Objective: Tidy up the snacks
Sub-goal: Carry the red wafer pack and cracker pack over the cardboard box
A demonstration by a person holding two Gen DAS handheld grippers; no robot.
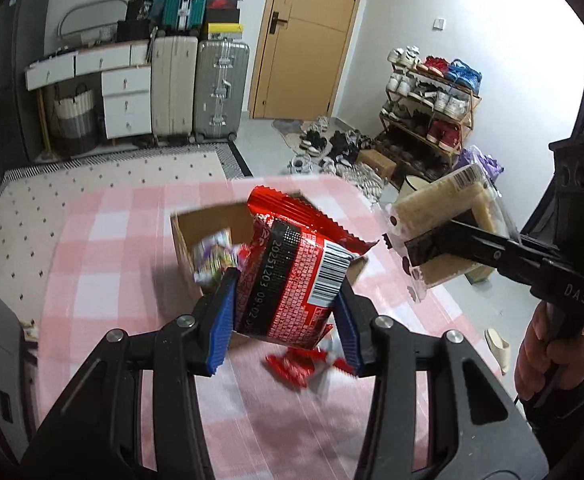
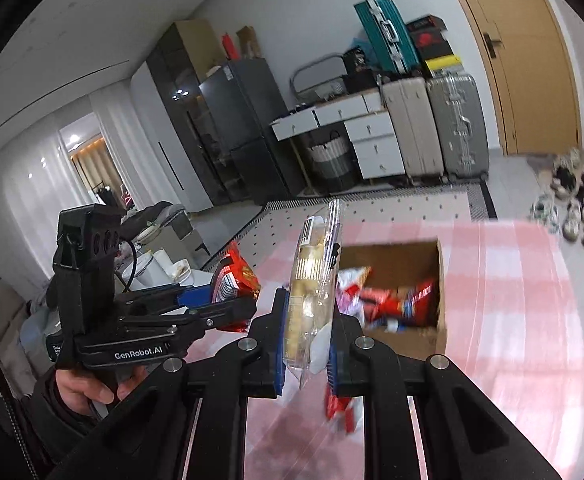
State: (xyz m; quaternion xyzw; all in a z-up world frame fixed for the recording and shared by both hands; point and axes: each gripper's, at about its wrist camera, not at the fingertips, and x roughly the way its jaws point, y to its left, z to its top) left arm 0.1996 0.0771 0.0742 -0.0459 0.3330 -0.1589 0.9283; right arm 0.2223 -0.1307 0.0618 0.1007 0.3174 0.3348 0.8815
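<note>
My left gripper (image 1: 288, 312) is shut on a red snack packet (image 1: 292, 268) with a barcode, held in the air above the pink checked tablecloth (image 1: 104, 264). Behind it stands an open cardboard box (image 1: 208, 224) with several wrapped snacks inside. My right gripper (image 2: 307, 340) is shut on a clear pack of pale wafer rolls (image 2: 311, 280), lifted edge-on in front of the same box (image 2: 407, 256). In the left wrist view that wafer pack (image 1: 439, 208) hangs to the right of the box, clamped by the right gripper (image 1: 415, 252). A red snack (image 1: 295, 364) lies on the cloth below my left gripper.
Beyond the table are a dotted rug (image 1: 92, 176), suitcases (image 1: 220, 88), white drawers (image 1: 126, 96), a wooden door (image 1: 307, 36) and a shoe rack (image 1: 431, 108) with shoes on the floor. A dark fridge (image 2: 244, 120) stands at the far left in the right wrist view.
</note>
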